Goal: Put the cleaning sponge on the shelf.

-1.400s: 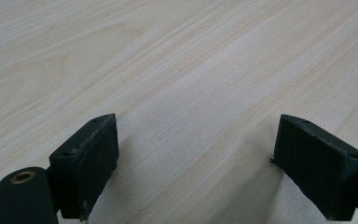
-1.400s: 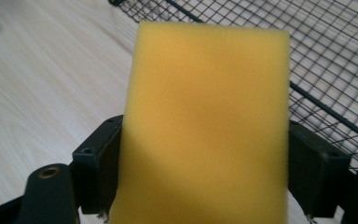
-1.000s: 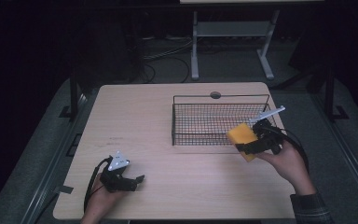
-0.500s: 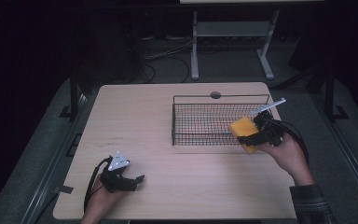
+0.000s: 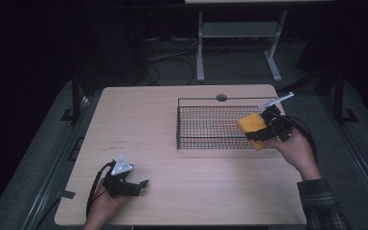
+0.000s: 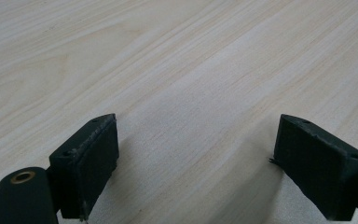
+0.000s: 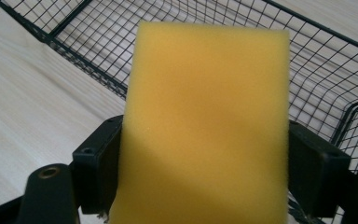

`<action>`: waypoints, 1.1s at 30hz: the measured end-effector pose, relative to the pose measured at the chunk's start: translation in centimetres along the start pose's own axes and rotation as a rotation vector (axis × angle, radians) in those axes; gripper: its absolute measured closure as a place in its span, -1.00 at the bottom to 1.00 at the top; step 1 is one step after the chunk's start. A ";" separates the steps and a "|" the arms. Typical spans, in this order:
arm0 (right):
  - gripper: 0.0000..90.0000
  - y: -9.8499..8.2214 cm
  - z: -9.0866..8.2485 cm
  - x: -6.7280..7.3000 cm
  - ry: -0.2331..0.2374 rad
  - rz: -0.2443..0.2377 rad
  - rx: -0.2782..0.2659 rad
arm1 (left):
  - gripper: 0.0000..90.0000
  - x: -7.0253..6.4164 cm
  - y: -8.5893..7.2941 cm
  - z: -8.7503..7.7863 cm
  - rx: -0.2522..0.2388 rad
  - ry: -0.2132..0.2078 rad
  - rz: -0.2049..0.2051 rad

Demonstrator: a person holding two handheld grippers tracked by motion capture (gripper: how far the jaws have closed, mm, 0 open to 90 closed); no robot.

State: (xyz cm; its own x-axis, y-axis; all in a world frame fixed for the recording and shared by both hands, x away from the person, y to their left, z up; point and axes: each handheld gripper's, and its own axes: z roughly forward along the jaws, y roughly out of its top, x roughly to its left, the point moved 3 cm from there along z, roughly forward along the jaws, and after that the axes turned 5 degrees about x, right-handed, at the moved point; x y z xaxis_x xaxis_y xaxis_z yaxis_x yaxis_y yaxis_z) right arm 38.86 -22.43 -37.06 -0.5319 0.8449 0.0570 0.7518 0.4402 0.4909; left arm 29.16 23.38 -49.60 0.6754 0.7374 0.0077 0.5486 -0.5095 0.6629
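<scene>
Two black handheld grippers work over a pale wooden table (image 5: 172, 120). On the person's right, the right gripper (image 5: 263, 134) has its jaws pressed against both sides of a yellow rectangular foam sponge (image 7: 205, 121), held above the right end of a black wire-mesh basket (image 5: 211, 125). Near the table's front left corner, the left gripper (image 6: 196, 163) rests low over bare wood, jaws spread wide and holding nothing.
</scene>
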 end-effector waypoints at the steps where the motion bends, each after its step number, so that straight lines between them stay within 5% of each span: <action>1: -0.51 0.1 0.0 -0.1 -0.001 0.010 -0.001 | -0.71 0.0 0.0 0.0 0.000 0.000 -0.001; 33: -0.51 2.1 2.6 -5.5 -0.056 0.162 0.026 | -0.71 0.0 0.0 0.0 0.000 -0.001 -0.001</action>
State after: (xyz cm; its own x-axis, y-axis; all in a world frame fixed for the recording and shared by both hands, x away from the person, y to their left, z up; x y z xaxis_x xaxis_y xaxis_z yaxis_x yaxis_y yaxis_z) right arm 44.36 -25.32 -38.65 -0.3811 0.9207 0.0841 0.8362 0.3044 0.4563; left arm 29.16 23.38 -49.60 0.6753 0.7376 0.0066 0.5494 -0.5089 0.6627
